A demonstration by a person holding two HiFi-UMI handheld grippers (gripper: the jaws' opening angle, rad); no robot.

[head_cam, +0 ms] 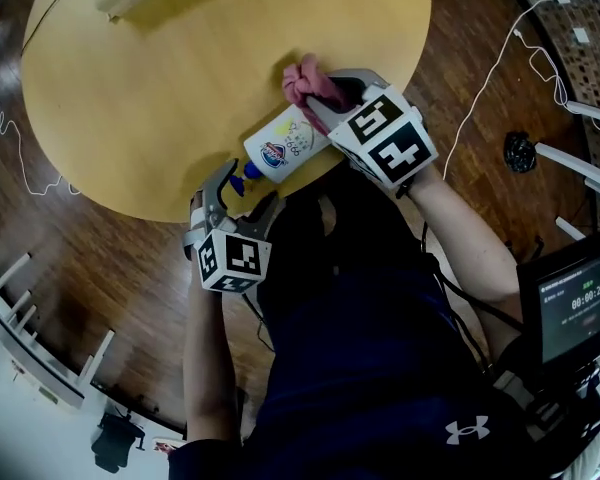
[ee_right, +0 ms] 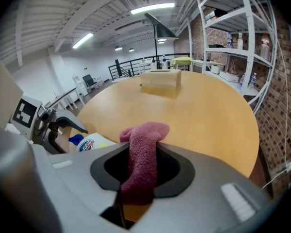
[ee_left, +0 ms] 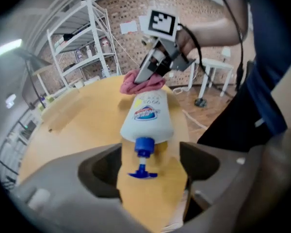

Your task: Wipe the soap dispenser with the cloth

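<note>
The soap dispenser point(head_cam: 285, 146) is seen lying on its side on the round wooden table point(head_cam: 160, 98), near the edge closest to the person, with its blue pump point(ee_left: 143, 159) turned toward the left gripper point(head_cam: 242, 190). That gripper's jaws are held wide apart; the pump head is framed between them in the left gripper view, but neither pad is pressed on it. The right gripper point(head_cam: 315, 103) is clamped on the pink cloth point(head_cam: 305, 80), and a bunched fold of it is laid against the bottle's far end. In the head view that end is covered by the cloth and the gripper, so the contact itself cannot be made out. In the right gripper view the cloth's lower part is lost inside the jaw opening, and only a corner of the dispenser's label is shown past the gripper's body. A pale box point(ee_right: 160, 79) stands on the table's far side; it is cut off by the top edge in the head view. The label's print is too blurred to be read.
</note>
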